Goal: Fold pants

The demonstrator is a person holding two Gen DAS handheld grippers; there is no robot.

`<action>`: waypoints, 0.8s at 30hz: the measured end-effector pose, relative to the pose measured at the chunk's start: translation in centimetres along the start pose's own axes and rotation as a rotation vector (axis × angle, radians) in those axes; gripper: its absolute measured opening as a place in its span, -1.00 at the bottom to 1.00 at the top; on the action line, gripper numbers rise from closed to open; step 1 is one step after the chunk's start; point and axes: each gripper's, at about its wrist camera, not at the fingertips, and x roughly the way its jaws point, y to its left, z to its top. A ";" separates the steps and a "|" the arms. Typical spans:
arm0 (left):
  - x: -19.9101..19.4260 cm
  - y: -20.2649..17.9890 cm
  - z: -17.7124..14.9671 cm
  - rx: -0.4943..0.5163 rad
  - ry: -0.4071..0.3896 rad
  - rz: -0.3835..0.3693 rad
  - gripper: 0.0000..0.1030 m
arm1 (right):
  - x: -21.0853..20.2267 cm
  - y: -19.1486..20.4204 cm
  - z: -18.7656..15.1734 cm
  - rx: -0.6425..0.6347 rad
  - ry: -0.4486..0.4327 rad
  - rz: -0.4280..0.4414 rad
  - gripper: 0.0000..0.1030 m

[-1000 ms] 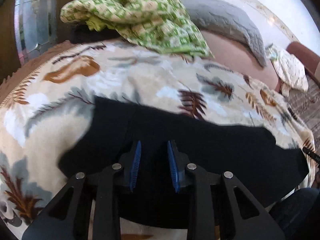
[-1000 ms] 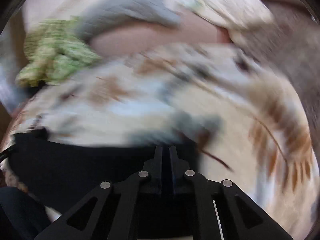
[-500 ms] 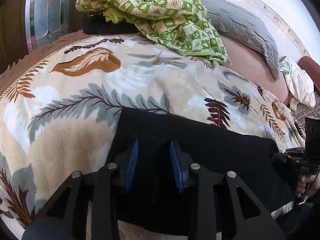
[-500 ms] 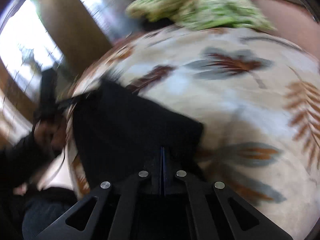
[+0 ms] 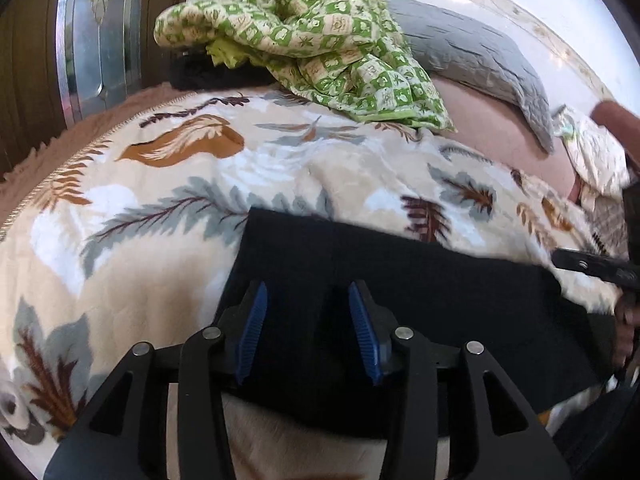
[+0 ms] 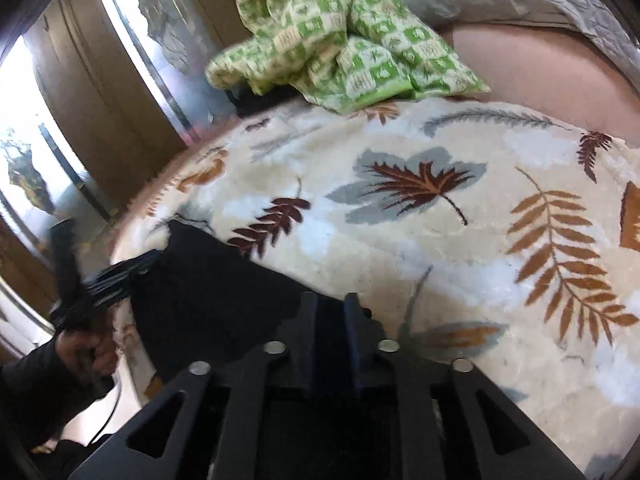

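Left wrist view: the left gripper (image 5: 307,328) hangs with jaws apart over the black pants (image 5: 420,288), which lie flat on the leaf-print blanket (image 5: 160,208); a green quilt (image 5: 320,40) sits beyond. Right wrist view: the right gripper (image 6: 329,320) shows a narrow gap between its jaws above the pants' edge (image 6: 208,292).

Home bedroom. Bed (image 5: 168,292) beneath jaws, covered by plush cream blanket (image 5: 280,168) with leaf and feather print in brown, grey, orange. Beyond jaws, rumpled green-and-cream patterned quilt (image 5: 320,40) heaped at far side of bed. Grey quilted pillow (image 5: 472,56) farther right, lying on pink sheet (image 5: 492,136). Left of jaws, wooden wardrobe doors with decorated mirror panels (image 6: 156,36). Domestic bedding throughout, daylight falling on wall behind.
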 end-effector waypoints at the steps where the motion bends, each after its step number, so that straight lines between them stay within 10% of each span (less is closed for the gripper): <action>1: -0.2 0.2 -0.5 0.008 -0.005 0.008 -0.17 | 2.2 -0.1 -0.5 -0.008 0.095 -0.045 -0.66; 5: -0.9 2.3 -1.7 -0.004 -0.020 0.013 0.27 | 2.5 -0.7 -0.9 0.025 0.106 -0.028 -0.65; 10: -5.1 1.7 -1.4 0.011 -0.109 -0.042 0.16 | -2.7 1.8 -1.2 -0.139 0.013 0.106 -0.60; 13: -6.7 -1.5 -2.1 0.109 -0.130 -0.136 0.17 | -2.2 4.3 -3.3 -0.274 0.133 0.252 -0.53; 14: -6.5 -2.2 -2.4 0.132 -0.114 -0.147 0.17 | -0.3 5.3 -4.7 -0.339 0.245 0.233 -0.52; 17: -3.0 -2.1 -4.1 0.115 0.023 -0.111 0.16 | 0.2 5.7 -5.6 -0.371 0.224 0.214 -0.47; 24: -5.7 -2.8 -2.1 0.120 -0.072 -0.112 0.17 | -5.1 3.4 -5.5 -0.259 0.116 0.094 -0.41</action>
